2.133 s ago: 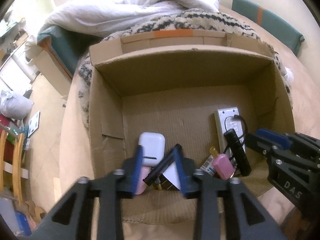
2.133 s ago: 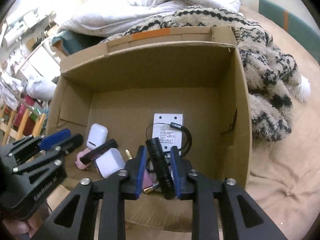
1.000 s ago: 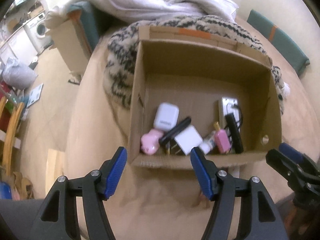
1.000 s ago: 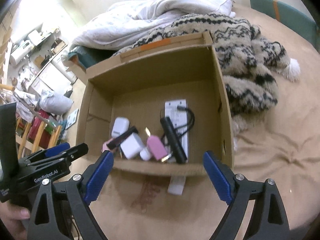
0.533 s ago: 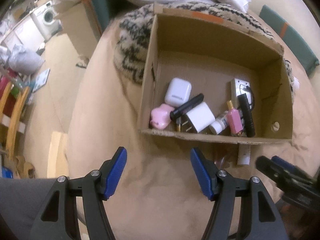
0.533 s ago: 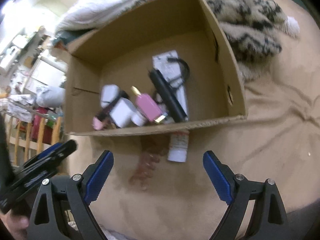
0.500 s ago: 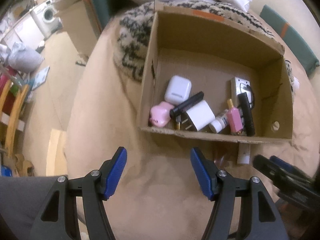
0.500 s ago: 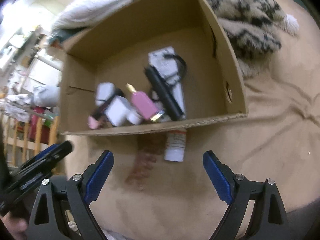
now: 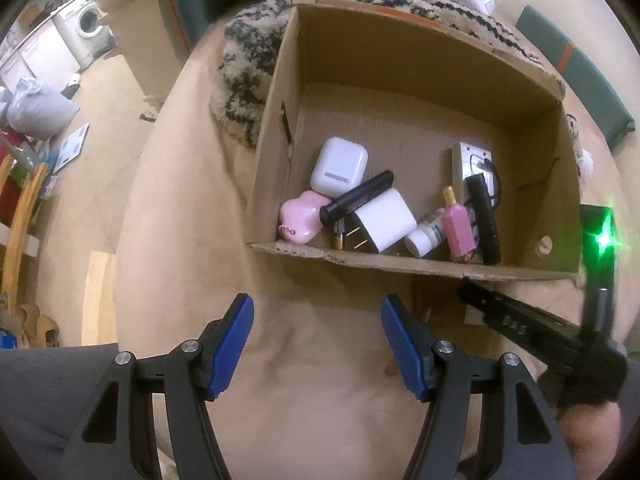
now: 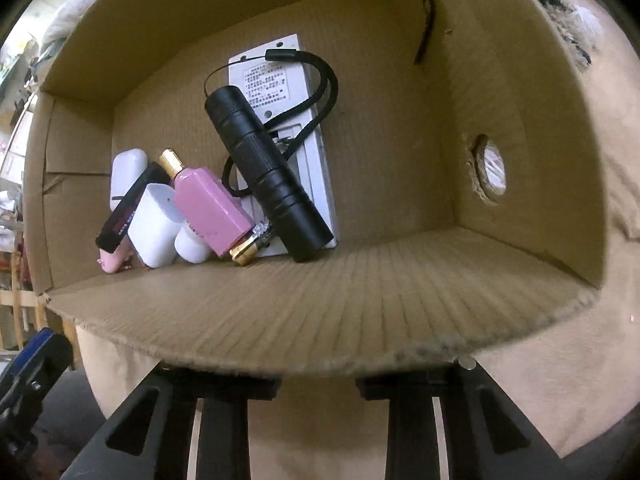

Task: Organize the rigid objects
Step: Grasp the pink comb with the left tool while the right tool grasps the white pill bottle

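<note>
The near wall of the cardboard box (image 10: pixel 320 320) is pinched by the just-closing right gripper (image 9: pixel 472 294); the left gripper (image 9: pixel 316 344), at 6 o'clock, is spread empty.

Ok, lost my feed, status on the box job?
Left tool open, empty, short of the cardboard box. Right tool just been closing, tips hidden behind the box's near wall; grip unclear. Black flashlight and other items inside; nothing blocking.

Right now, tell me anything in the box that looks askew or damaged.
The items lie jumbled against the box's near wall: the flashlight slants across the white device, its strap looped over it. The side wall has a ragged round hole.
</note>
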### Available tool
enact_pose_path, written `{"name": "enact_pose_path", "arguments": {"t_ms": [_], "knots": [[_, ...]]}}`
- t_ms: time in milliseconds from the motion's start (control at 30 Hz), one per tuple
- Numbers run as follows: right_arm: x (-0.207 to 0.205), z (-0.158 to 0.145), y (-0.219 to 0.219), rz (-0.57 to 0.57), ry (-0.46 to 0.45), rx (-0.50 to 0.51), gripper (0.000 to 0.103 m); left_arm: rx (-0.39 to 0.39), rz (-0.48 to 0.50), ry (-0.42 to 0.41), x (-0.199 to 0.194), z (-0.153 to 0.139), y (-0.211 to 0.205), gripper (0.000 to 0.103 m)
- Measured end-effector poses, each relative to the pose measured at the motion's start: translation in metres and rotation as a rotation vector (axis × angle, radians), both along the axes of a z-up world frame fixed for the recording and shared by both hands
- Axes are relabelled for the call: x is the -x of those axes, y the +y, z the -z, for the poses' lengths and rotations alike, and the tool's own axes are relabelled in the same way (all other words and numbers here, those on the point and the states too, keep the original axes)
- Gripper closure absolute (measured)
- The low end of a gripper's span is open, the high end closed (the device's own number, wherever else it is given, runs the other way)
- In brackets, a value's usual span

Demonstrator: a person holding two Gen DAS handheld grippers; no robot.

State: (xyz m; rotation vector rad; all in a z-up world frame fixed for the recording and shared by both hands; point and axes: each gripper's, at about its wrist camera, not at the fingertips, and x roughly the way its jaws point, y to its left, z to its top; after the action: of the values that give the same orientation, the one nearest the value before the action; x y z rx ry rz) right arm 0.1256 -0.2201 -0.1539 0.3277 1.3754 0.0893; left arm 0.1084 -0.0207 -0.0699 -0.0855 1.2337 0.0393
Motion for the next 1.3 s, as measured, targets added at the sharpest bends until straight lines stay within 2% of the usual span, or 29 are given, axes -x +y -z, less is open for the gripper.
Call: {"name": "enact_pose_path", "arguments": {"t_ms": [133,367,533,700,833,867,900,933,1033,1133,1300], "knots": [[0.017,-0.010,-0.014,0.057,-0.001,-0.036,0.074,-0.012,0.042,0.031,0.000,0.012,-0.012,0.040],[0.033,-0.011,-0.034,0.139,-0.006,-0.080,0.074,-0.019,0.339,0.140,-0.003,0.053,-0.080,0.040],[0.037,-0.013,-0.041,0.153,-0.017,-0.082,0.074,-0.079,0.396,0.190,-0.009,0.085,-0.094,0.041],[0.041,-0.016,-0.040,0.161,-0.025,-0.085,0.074,-0.113,0.444,0.128,-0.019,0.087,-0.103,0.041],[0.038,-0.016,-0.041,0.158,-0.018,-0.074,0.074,-0.093,0.429,0.123,-0.025,0.089,-0.101,0.041],[0.039,-0.016,-0.042,0.160,-0.018,-0.074,0.074,-0.085,0.426,0.125,-0.028,0.088,-0.100,0.050],[0.038,-0.016,-0.040,0.161,-0.019,-0.075,0.074,-0.076,0.425,0.129,-0.029,0.087,-0.099,0.064],[0.038,-0.017,-0.039,0.161,-0.022,-0.077,0.074,-0.075,0.423,0.134,-0.029,0.085,-0.098,0.068],[0.033,-0.015,-0.032,0.157,-0.033,-0.076,0.074,-0.045,0.397,0.151,-0.032,0.083,-0.089,0.071],[0.034,-0.017,-0.031,0.145,-0.038,-0.075,0.074,-0.059,0.369,0.132,-0.025,0.076,-0.083,0.072],[0.035,-0.022,-0.026,0.113,-0.048,-0.076,0.074,-0.054,0.293,0.134,-0.014,0.063,-0.050,0.072]]}}
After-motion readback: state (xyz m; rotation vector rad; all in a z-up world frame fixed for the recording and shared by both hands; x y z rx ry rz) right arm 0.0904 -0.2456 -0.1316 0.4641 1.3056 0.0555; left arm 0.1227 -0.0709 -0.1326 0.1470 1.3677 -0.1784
